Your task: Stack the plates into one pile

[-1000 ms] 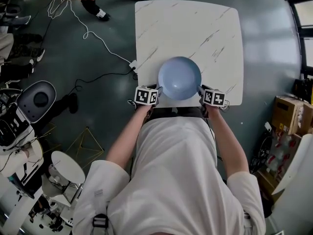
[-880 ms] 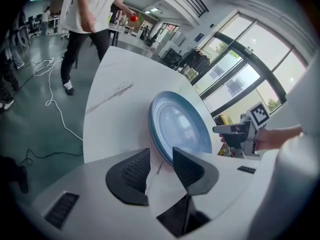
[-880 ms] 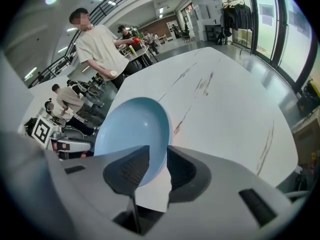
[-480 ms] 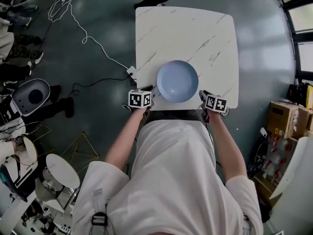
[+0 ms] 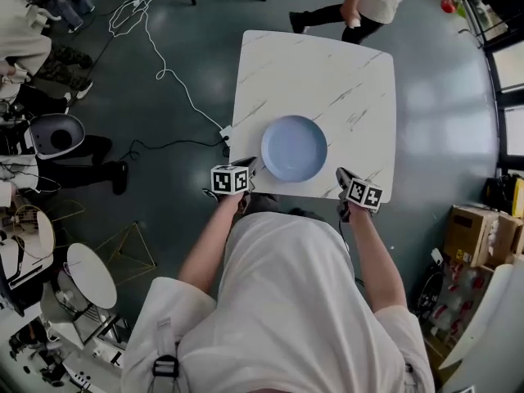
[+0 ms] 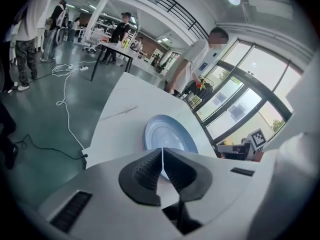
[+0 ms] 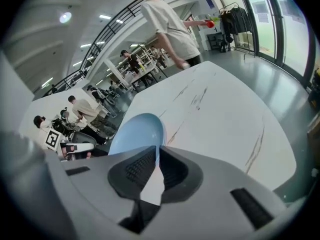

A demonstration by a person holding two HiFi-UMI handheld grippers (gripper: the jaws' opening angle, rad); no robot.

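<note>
A pale blue plate (image 5: pixel 294 148) lies on the white marble table (image 5: pixel 327 72), close to its near edge; it also shows in the left gripper view (image 6: pixel 165 134) and the right gripper view (image 7: pixel 135 131). Whether other plates lie under it I cannot tell. My left gripper (image 5: pixel 252 165) hovers just off the plate's near left rim, apart from it. My right gripper (image 5: pixel 341 173) hangs at the table's near edge, right of the plate. Both pairs of jaws have just been closing and now meet, shut with nothing between them.
A white cable (image 5: pixel 176 80) and a dark one run over the floor left of the table. A person (image 5: pixel 368 2) walks past its far side. Cardboard boxes (image 5: pixel 479 232) stand at the right, stools and gear (image 5: pixel 90 273) at the left.
Both grippers have drawn back from the plate's sides towards me and risen, and their jaws have closed. The plate stays where it was on the table.
</note>
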